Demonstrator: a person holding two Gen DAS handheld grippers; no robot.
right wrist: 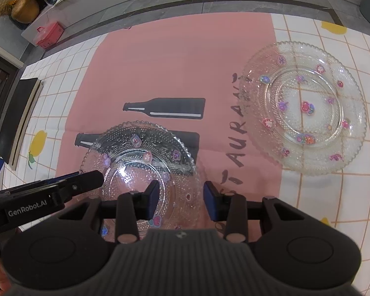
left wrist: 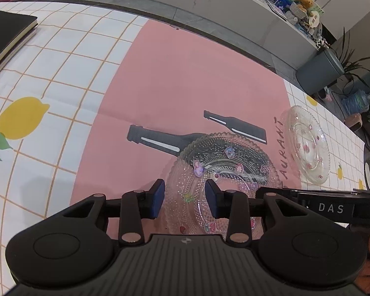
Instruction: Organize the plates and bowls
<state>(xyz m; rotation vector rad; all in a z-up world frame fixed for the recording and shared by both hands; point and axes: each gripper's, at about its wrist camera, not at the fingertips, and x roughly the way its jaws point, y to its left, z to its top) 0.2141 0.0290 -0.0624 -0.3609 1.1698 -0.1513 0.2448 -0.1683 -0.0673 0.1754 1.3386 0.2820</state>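
You have two clear glass plates with a bumpy pattern and little coloured stickers. The near glass plate (right wrist: 140, 170) lies flat on the pink part of the tablecloth (right wrist: 175, 56) on the bench, partly over the printed black bottles. The far glass plate (right wrist: 304, 108) lies flat further to the right, well apart from the first one, half on the pink and half on the white squares. Both plates are empty; nothing sits in them. Glass like this is stiff and hard, likely a bit heavy, smooth and slippery, and it can chip or break if you bump or drop it. The rim is the best place to take hold, with one pad above and one below the edge. Your left hand-held gripper (left wrist: 185, 198) hangs over the near plate with its blue pads apart and nothing between them. Your right hand-held gripper (right wrist: 181, 201) hangs over the right edge of the same plate, pads apart too, holding nothing. Slide a pad under the rim gently, because the plate lies flat on the cloth.
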